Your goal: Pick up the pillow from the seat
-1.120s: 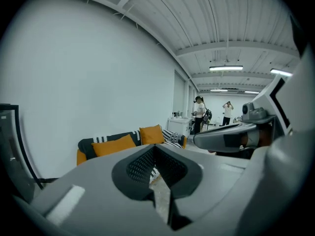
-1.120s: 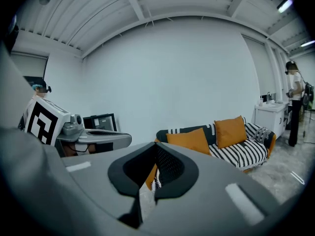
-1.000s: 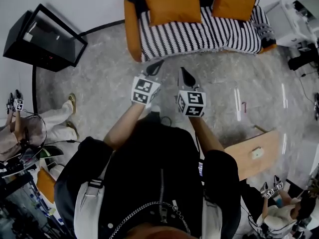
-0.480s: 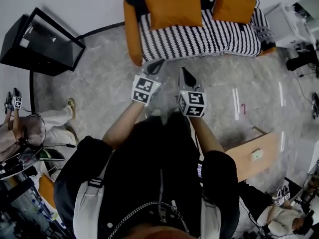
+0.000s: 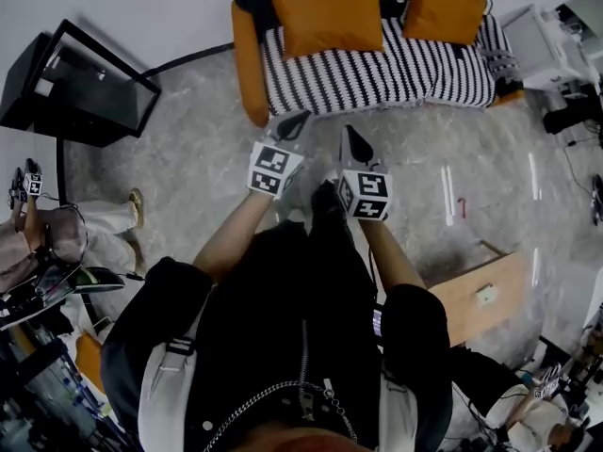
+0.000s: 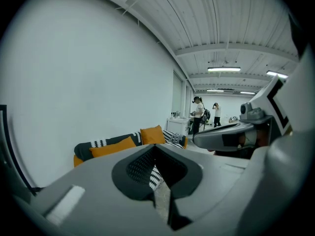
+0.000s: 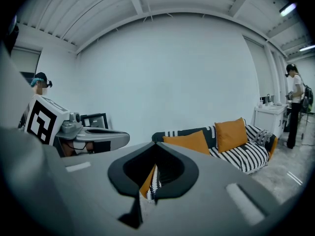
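Two orange pillows lie on the black-and-white striped sofa (image 5: 377,69): a wide one (image 5: 325,17) at the left, a smaller one (image 5: 443,9) at the right. Both lean on the backrest. My left gripper (image 5: 294,123) and right gripper (image 5: 356,144) are held side by side over the floor, short of the sofa's front edge, both shut and empty. The left gripper view shows the pillows (image 6: 112,146) far ahead beyond its shut jaws (image 6: 157,154). Past the right gripper's own tips (image 7: 153,167), the wide pillow (image 7: 189,141) and the smaller pillow (image 7: 231,134) show in its view.
A black glass-fronted cabinet (image 5: 80,78) stands at the left by the wall. A white cabinet (image 5: 537,45) is to the right of the sofa. A wooden table (image 5: 480,295) sits at my right. Other people (image 5: 47,243) are nearby, and two (image 6: 198,114) stand far off.
I have stepped slightly toward the sofa and a foot now shows between the grippers. Both grippers stay shut and level. The people at the edges have shifted.
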Demonstrator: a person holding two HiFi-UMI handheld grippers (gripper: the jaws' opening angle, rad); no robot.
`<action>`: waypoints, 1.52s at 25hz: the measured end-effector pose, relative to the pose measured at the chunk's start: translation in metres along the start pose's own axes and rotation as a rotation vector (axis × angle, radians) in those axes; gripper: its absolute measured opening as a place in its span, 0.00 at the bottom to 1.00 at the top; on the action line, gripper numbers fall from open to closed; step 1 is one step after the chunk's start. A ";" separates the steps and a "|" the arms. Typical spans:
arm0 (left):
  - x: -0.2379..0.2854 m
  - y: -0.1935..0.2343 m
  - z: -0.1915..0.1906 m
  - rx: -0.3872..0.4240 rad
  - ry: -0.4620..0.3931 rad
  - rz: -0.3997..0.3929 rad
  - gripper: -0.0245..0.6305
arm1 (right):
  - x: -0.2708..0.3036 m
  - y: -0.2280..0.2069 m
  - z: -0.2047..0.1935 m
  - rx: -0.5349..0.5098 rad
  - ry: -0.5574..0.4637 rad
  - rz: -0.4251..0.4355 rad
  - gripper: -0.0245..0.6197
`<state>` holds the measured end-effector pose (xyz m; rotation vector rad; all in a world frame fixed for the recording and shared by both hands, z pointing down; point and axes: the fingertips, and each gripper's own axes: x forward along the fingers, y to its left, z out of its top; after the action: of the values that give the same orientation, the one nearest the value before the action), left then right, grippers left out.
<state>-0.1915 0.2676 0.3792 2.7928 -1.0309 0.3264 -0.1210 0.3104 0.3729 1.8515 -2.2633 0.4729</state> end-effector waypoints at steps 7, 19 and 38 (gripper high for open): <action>0.022 0.011 0.000 -0.003 0.000 0.019 0.05 | 0.022 -0.011 0.006 -0.005 0.006 0.024 0.04; 0.097 0.047 0.009 -0.023 0.029 0.085 0.05 | 0.087 -0.068 0.030 -0.016 0.020 0.079 0.04; 0.220 0.076 0.033 -0.059 0.075 0.187 0.05 | 0.173 -0.191 0.067 -0.006 0.036 0.135 0.04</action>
<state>-0.0735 0.0667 0.4071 2.6163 -1.2654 0.4123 0.0334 0.0943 0.3928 1.6803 -2.3731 0.5153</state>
